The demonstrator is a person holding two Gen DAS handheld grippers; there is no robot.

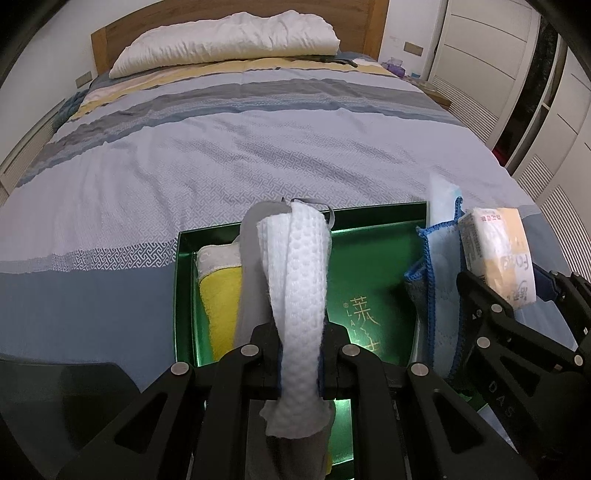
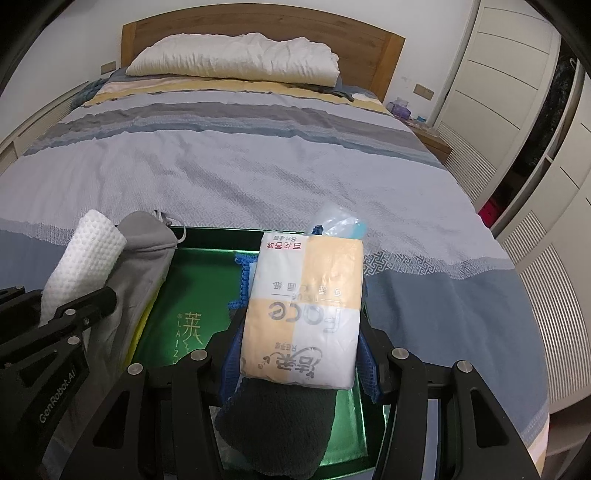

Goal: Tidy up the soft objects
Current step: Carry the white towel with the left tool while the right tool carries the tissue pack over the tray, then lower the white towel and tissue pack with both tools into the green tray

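A green box (image 1: 373,218) lies open on the bed; its green wall also shows in the right wrist view (image 2: 210,238). My left gripper (image 1: 301,347) is shut on a white dimpled cloth (image 1: 306,280) with a grey pouch (image 1: 247,266) beside it, held over the box's left half. A yellow cloth (image 1: 219,295) lies in the box at left. My right gripper (image 2: 299,354) is shut on a tissue pack (image 2: 306,314), above a blue-edged cloth (image 2: 243,273) and a dark grey cloth (image 2: 277,424) at the box's right side. The pack also shows in the left wrist view (image 1: 498,258).
The striped bedspread (image 1: 258,147) stretches ahead to a white pillow (image 1: 229,40) and a wooden headboard (image 2: 258,22). White wardrobe doors (image 2: 517,92) line the right side. A nightstand (image 2: 428,136) with small items stands by the bed's far right corner.
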